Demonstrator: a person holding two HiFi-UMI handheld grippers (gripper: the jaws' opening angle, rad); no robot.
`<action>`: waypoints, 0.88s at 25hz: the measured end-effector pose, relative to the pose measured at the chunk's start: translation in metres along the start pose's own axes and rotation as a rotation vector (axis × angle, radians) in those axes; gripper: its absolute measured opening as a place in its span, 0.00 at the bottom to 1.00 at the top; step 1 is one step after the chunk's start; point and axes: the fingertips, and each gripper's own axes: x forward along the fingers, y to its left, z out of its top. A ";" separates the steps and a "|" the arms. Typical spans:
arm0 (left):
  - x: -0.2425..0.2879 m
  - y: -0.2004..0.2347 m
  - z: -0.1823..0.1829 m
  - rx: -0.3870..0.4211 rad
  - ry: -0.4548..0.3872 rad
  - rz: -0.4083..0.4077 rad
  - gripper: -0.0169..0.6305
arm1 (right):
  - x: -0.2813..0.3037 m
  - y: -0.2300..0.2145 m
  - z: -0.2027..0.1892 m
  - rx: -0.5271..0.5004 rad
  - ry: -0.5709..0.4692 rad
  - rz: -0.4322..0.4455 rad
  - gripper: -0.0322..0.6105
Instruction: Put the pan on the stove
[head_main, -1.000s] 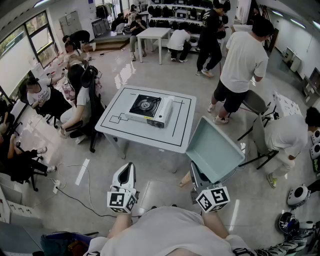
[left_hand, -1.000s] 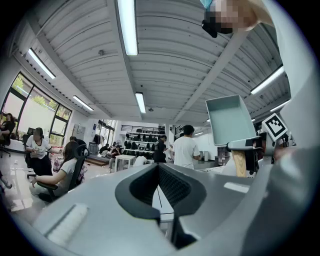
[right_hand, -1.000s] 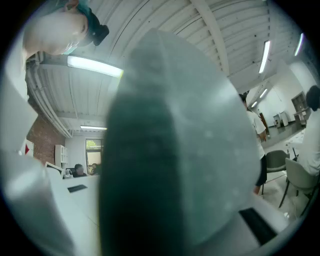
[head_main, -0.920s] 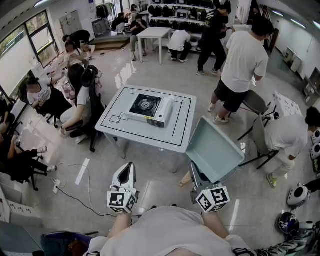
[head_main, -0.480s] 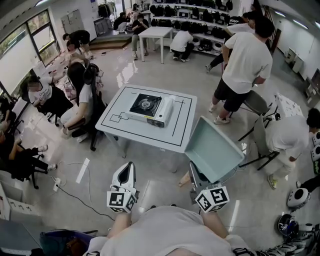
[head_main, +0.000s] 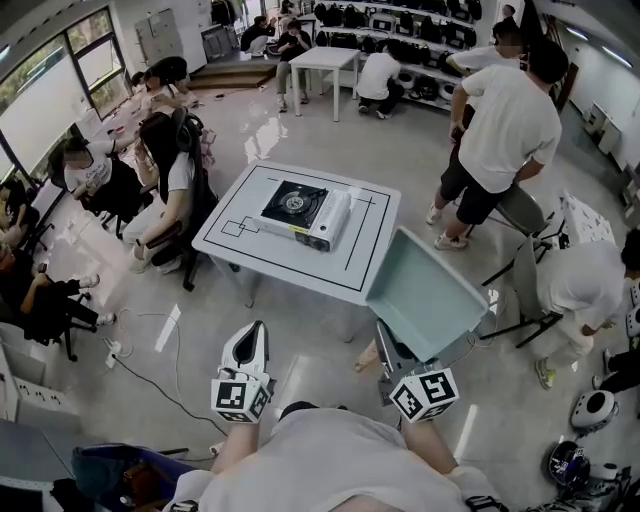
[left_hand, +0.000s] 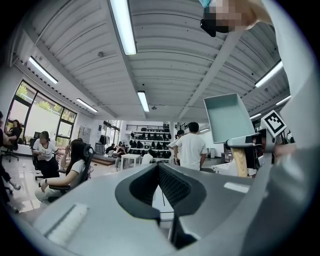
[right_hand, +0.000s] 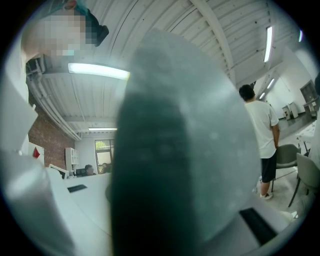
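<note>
Count: one pan (head_main: 425, 295), one stove (head_main: 300, 212).

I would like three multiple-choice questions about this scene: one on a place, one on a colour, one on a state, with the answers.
1. Where does the stove stand?
A. on the floor
B. on the white table
C. on a chair

2. What colour is the pan?
A. red
B. black
C. pale teal

3. How is the left tool?
A. shut, empty
B. shut on the pan
C. wide open

Answers: 1 B, the head view shows it on the tabletop; 2 C, its square body is pale teal; 3 A, its jaws meet with nothing between, while the right tool holds the pan.
</note>
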 end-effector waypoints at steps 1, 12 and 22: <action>0.002 -0.001 0.000 0.000 0.001 0.004 0.04 | 0.001 -0.002 0.001 0.000 0.001 0.007 0.24; 0.045 0.023 -0.013 -0.011 0.024 0.040 0.04 | 0.062 -0.022 -0.018 0.033 0.048 0.066 0.24; 0.161 0.110 -0.015 -0.007 0.009 -0.016 0.04 | 0.192 -0.044 -0.033 0.031 0.068 0.063 0.24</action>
